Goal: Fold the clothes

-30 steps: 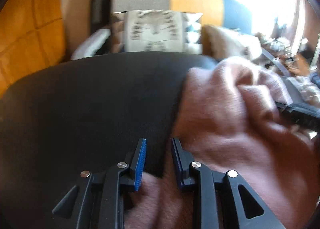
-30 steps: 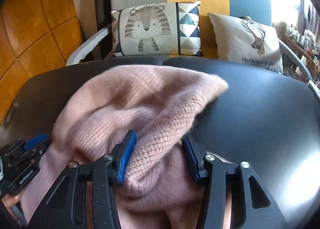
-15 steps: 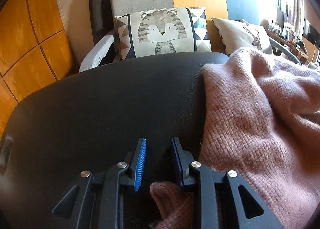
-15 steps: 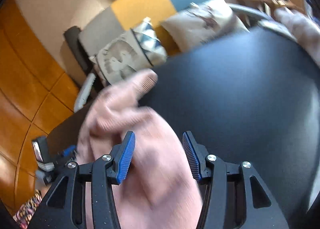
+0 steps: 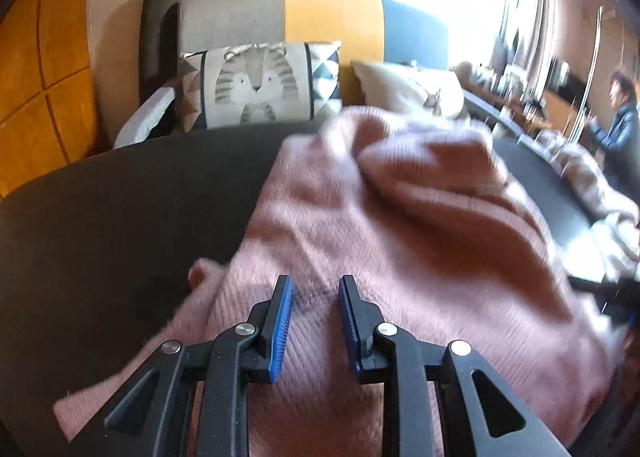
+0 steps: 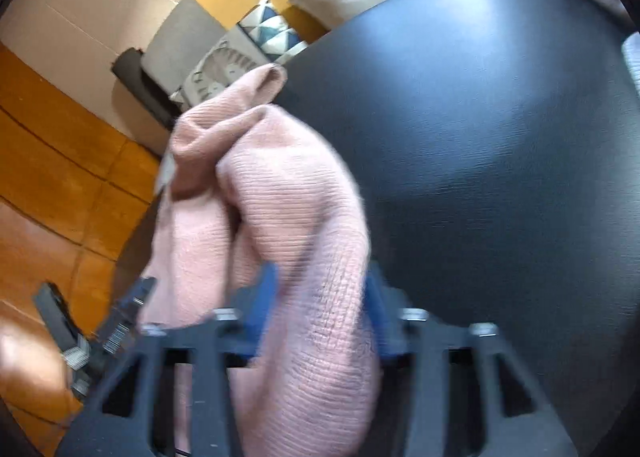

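The left tongs [image 5: 313,299] stand with their blue-padded fingers apart, a narrow gap between them, hovering over the near part of a pink knit sweater [image 5: 400,241]; nothing sits in the gap, though the knit lies right beneath it. The right tongs [image 6: 320,297] are clamped on a thick bunch of the same sweater [image 6: 280,197], the fabric filling the whole space between the blue pads and spilling forward and upward in a rumpled fold whose tip points toward the far edge of the counter [image 6: 500,117]. In the left wrist view the sweater lies heaped on the right half of the dark counter [image 5: 120,217], one thin corner trailing toward the lower left under the tongs, while the left half of the surface shows bare. The picture is blurred with motion there, so the finer folds cannot be told. Beyond the counter stands a sofa [image 5: 280,17] with grey, yellow and blue back panels, carrying a tiger-print cushion [image 5: 256,85] and a pale cushion [image 5: 404,85] beside it. At the far right edge a seated person [image 5: 618,117] in a dark top is in view, well apart from the work. In the right wrist view the left tongs [image 6: 120,321] show at the lower left, next to the sweater's hanging edge.
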`<state>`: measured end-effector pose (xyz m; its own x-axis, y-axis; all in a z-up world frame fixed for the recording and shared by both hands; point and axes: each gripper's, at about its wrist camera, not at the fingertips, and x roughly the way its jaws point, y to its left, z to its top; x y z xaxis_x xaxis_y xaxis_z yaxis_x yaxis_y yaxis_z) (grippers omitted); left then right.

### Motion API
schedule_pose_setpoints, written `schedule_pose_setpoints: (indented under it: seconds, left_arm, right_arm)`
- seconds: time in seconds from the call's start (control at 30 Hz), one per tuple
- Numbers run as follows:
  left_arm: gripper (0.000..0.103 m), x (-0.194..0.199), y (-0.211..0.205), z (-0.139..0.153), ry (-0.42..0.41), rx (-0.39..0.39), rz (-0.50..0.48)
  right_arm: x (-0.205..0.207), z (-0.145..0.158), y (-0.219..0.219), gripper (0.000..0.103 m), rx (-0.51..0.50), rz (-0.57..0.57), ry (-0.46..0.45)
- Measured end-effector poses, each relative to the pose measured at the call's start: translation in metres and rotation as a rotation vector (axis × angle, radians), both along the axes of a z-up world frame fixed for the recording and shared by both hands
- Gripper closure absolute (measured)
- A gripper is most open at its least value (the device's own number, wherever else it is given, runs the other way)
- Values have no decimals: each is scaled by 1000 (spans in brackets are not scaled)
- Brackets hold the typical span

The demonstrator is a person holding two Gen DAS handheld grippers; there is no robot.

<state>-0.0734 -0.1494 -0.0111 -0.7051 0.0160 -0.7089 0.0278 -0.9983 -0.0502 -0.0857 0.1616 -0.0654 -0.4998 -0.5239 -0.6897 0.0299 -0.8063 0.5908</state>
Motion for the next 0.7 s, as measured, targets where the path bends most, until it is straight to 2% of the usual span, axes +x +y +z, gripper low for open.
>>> schedule_pose_setpoints:
  seconds: [0.13,0.23,0.33,0.43,0.53,0.63,0.7]
  left_arm:
    - [78,13,3,-5,20,-55,-13]
    - [77,20,5,-5,39,-46,-16]
    - [77,21,2,-5,39,-32,-14]
    - [77,22,1,-6,46,-22,-10]
    - [77,23,-3,-6,49,5,-4]
    - [77,23,-12,-7,52,55,10]
    - [77,23,-17,-7,52,89,11]
  right_arm:
    - [-5,13,-16,89,-16,4,34]
    - [-6,46,-48,89,46,58,153]
    - [5,84,-103,89,159,194,315]
    - [20,96,-165,89,221,351,424]
    - [35,89,-214,89,253,472,460]
    - [34,73,-246,89,250,527,414]
    - [38,64,-242,83,222,525,377]
